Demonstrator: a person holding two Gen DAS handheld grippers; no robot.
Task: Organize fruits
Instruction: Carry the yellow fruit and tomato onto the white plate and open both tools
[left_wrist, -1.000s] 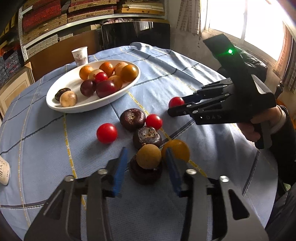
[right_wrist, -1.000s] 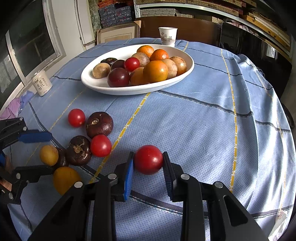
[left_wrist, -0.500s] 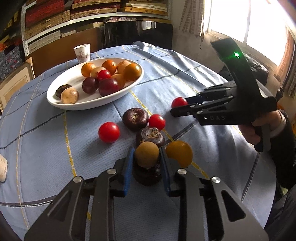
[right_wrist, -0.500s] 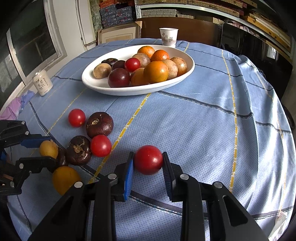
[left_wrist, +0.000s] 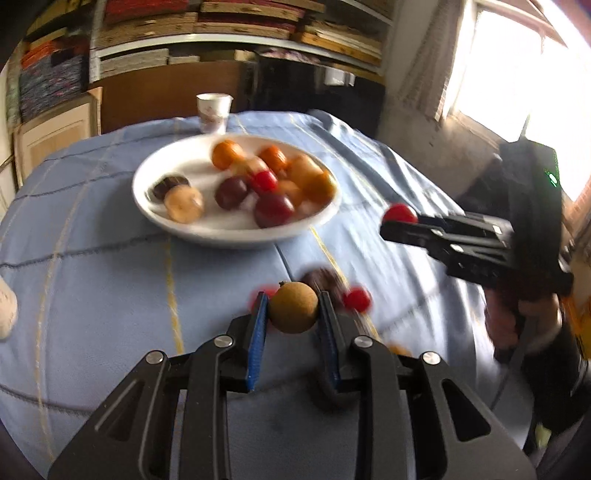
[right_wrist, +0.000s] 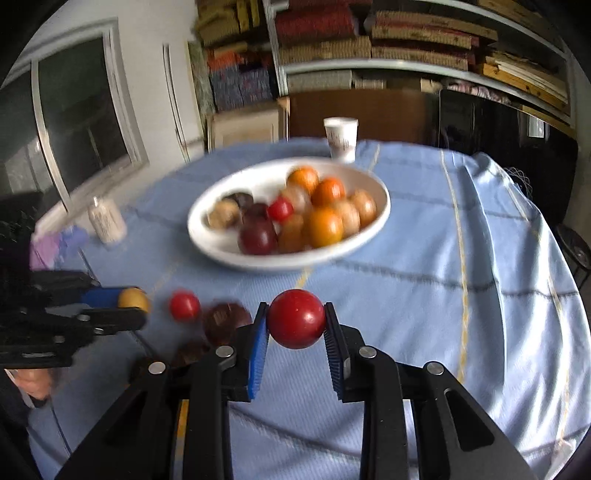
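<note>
My left gripper (left_wrist: 292, 314) is shut on a round tan fruit (left_wrist: 293, 307) and holds it above the blue tablecloth. My right gripper (right_wrist: 295, 320) is shut on a red tomato (right_wrist: 296, 319), also lifted. Each gripper shows in the other's view: the right one with its tomato (left_wrist: 399, 214), the left one with the tan fruit (right_wrist: 133, 299). The white oval plate (left_wrist: 221, 230) (right_wrist: 229, 254) with several orange, red and dark fruits lies ahead of both. Loose on the cloth are a small red tomato (right_wrist: 184, 305) and dark brown fruits (right_wrist: 225, 321).
A white paper cup (left_wrist: 213, 112) (right_wrist: 340, 139) stands beyond the plate near the table's far edge. A small white jar (right_wrist: 106, 222) stands at the table's left side. Shelves and a window surround the round table. The view is motion-blurred.
Both grippers have lifted their fruits off the cloth and moved up and toward the plate. The left gripper closed on the tan fruit, having been open around it a second ago.
</note>
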